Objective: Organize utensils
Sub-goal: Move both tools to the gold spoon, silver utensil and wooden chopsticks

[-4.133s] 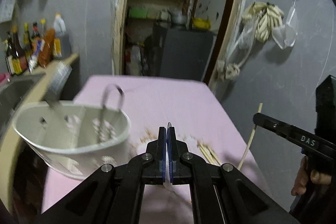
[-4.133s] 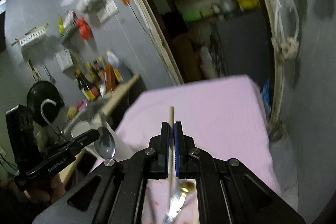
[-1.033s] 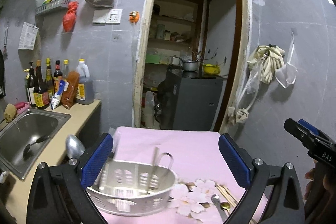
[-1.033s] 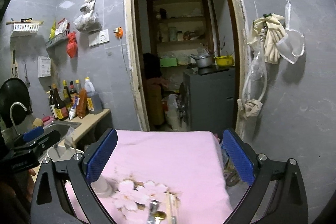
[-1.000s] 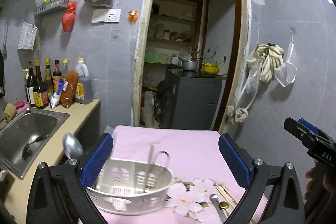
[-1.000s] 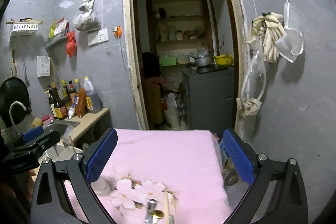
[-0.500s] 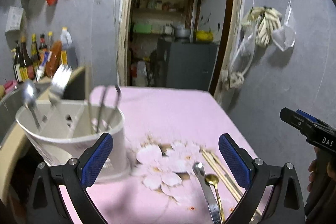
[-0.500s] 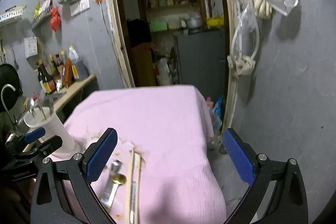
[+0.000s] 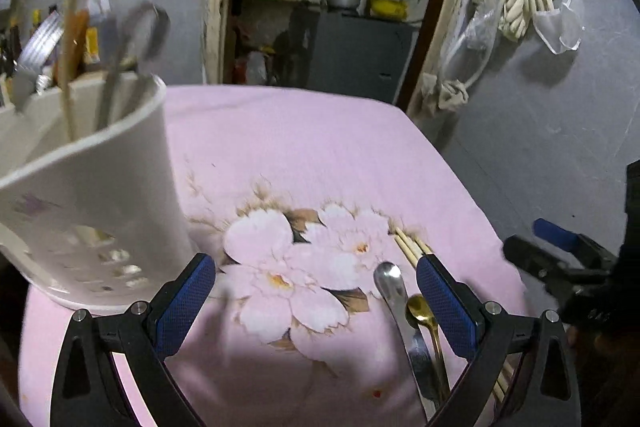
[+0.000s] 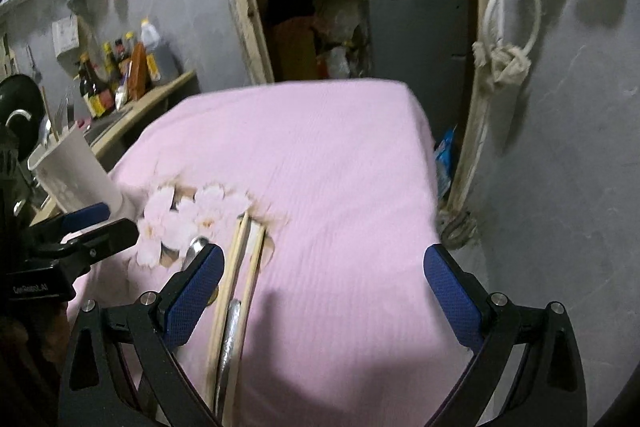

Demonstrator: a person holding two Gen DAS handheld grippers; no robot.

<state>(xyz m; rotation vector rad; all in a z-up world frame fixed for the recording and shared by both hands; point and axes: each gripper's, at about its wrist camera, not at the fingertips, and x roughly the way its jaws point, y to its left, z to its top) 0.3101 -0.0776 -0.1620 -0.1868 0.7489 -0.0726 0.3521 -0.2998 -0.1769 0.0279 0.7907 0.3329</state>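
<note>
A white utensil holder (image 9: 92, 187) stands at the left of the pink flowered cloth (image 9: 304, 155), with a fork, tongs and a chopstick in it. It also shows in the right wrist view (image 10: 76, 171). A silver spoon (image 9: 394, 291), a small gold spoon (image 9: 420, 311) and wooden chopsticks (image 9: 408, 247) lie on the cloth by my left gripper's right finger. My left gripper (image 9: 316, 295) is open and empty, low over the flower print. My right gripper (image 10: 324, 287) is open and empty; the chopsticks (image 10: 240, 267) and a metal handle (image 10: 230, 339) lie just inside its left finger.
A counter with sauce bottles (image 10: 116, 75) and a sink lies to the left. A doorway with a grey cabinet (image 9: 360, 55) is behind the table. The grey wall (image 10: 560, 147) runs along the right, with a gap beside the table's edge.
Both grippers have dropped lower and closer to the cloth. The holder now looms larger at the left of the left wrist view. The spoons and chopsticks now lie by the fingers. Both stayed open.
</note>
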